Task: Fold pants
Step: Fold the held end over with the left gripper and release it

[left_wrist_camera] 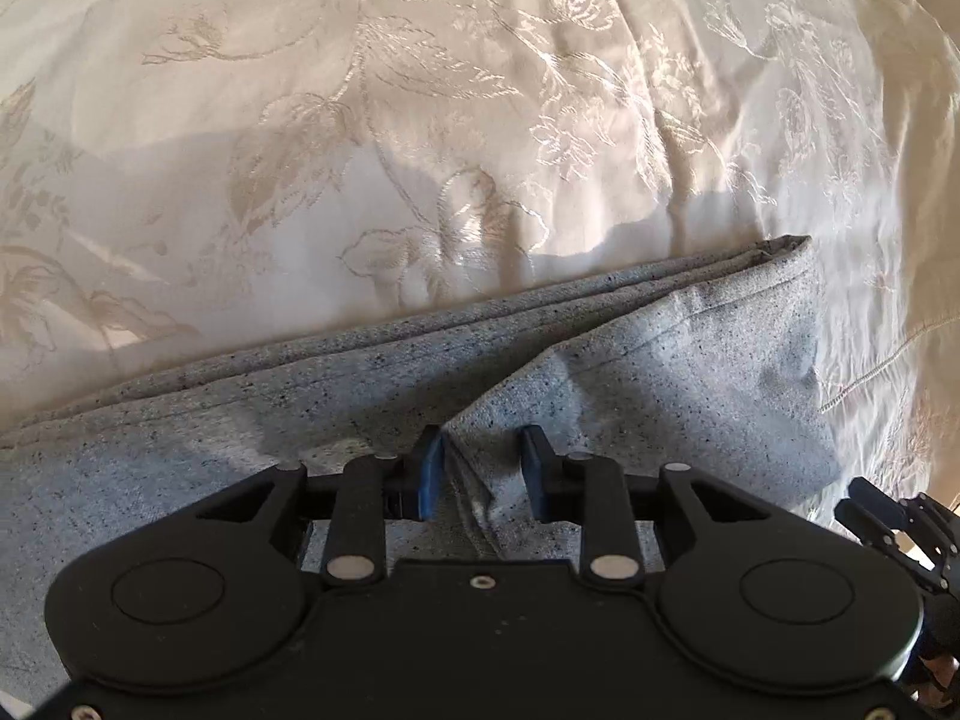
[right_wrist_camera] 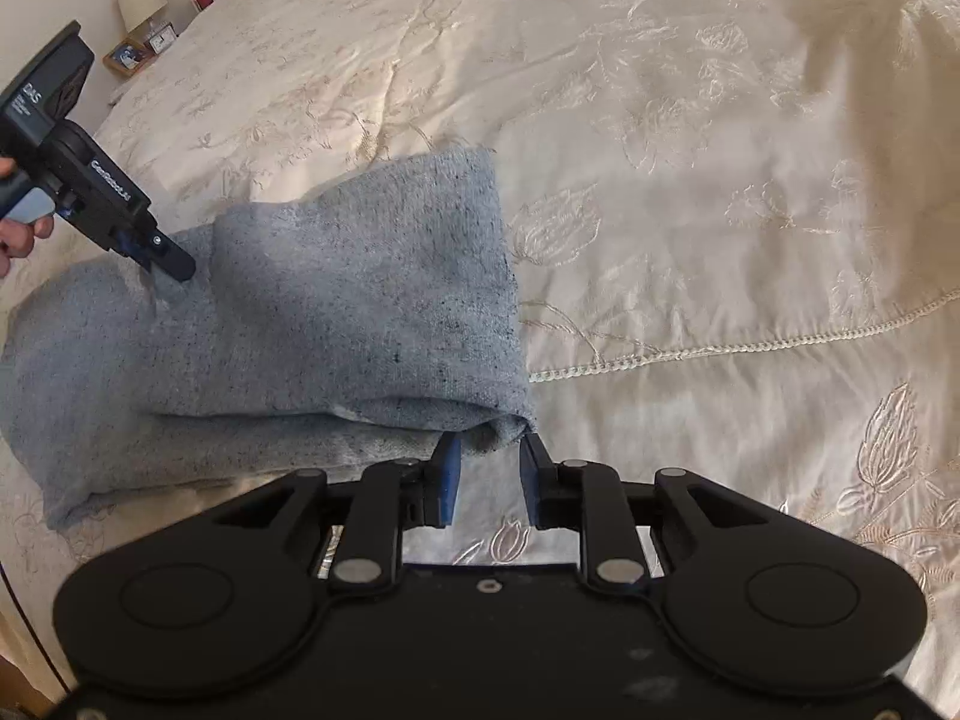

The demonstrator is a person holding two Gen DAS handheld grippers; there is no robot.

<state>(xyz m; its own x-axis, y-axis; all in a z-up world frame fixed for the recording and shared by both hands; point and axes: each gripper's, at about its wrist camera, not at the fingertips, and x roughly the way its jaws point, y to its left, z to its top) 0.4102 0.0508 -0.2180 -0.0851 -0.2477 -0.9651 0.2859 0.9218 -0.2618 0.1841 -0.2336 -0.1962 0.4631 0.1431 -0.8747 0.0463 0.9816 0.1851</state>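
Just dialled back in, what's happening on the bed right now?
A person is folding grey speckled knit pants on a cream embroidered bedspread, one handheld gripper in each hand. The pants already lie doubled over in layers. The left gripper points down onto the top layer, jaws apart around a raised crease. The right gripper sits at the folded corner nearest it, jaws open around that corner, not pinching.

A home bedroom. A wide bed (right_wrist_camera: 690, 150) fills both views under a cream bedspread (left_wrist_camera: 420, 90) embroidered with flowers. Beside it, at the far left, a nightstand (right_wrist_camera: 123, 63) holds a lamp (right_wrist_camera: 141, 0), a small clock (right_wrist_camera: 162, 41) and a framed picture (right_wrist_camera: 125, 54).
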